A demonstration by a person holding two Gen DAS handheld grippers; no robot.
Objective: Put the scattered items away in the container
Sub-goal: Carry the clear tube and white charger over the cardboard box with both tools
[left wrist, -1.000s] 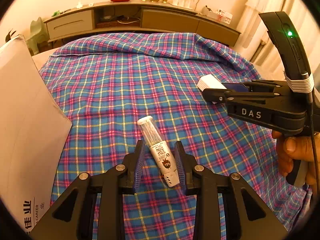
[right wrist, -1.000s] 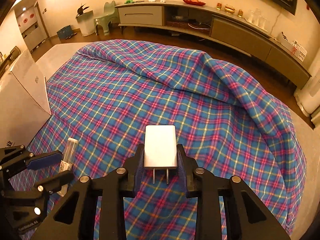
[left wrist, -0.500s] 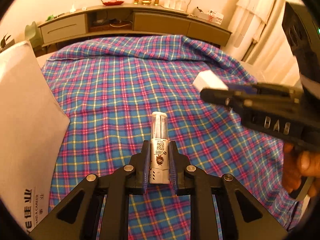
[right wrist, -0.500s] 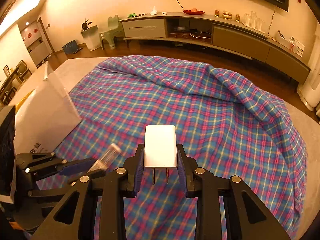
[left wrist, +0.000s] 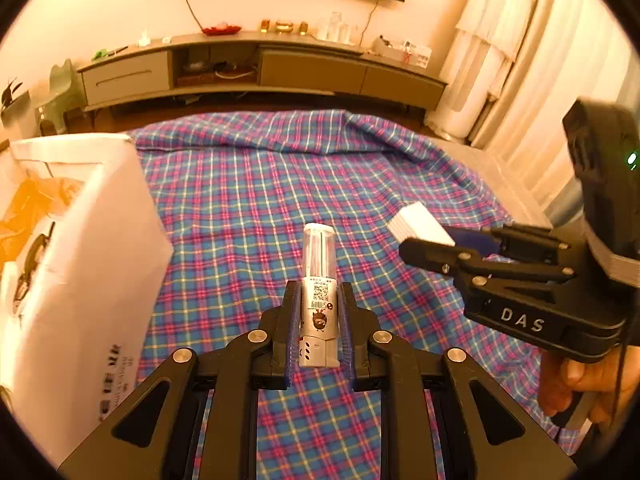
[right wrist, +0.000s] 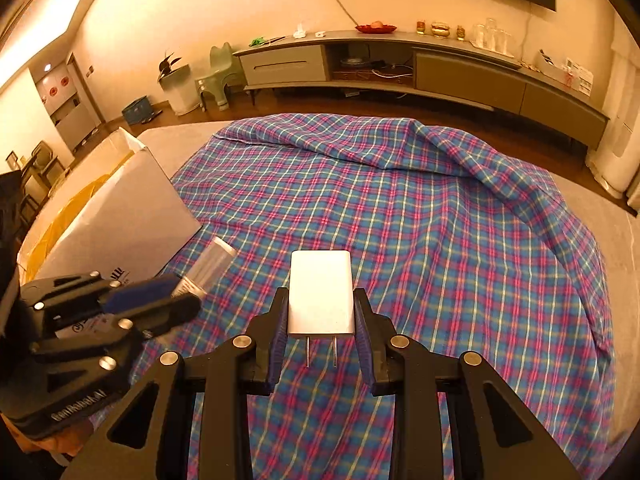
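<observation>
My left gripper is shut on a white tube with a clear cap and holds it above the plaid cloth. The tube points away from me. My right gripper is shut on a white plug charger, prongs toward the camera, also held clear of the cloth. The white cardboard box stands open at the left, with an orange lining inside. In the right wrist view the left gripper and its tube hang beside the box. The right gripper and charger show at the right of the left wrist view.
The plaid cloth covers a wide soft surface and is rumpled along its far edge. A long low cabinet runs along the back wall. A person's hand grips the right gripper's handle. Pale curtains hang at the right.
My left gripper closed on the tube and lifted it off the cloth. Both grippers rose and drew nearer the box, whose open top now shows. The right gripper kept its hold on the charger.
</observation>
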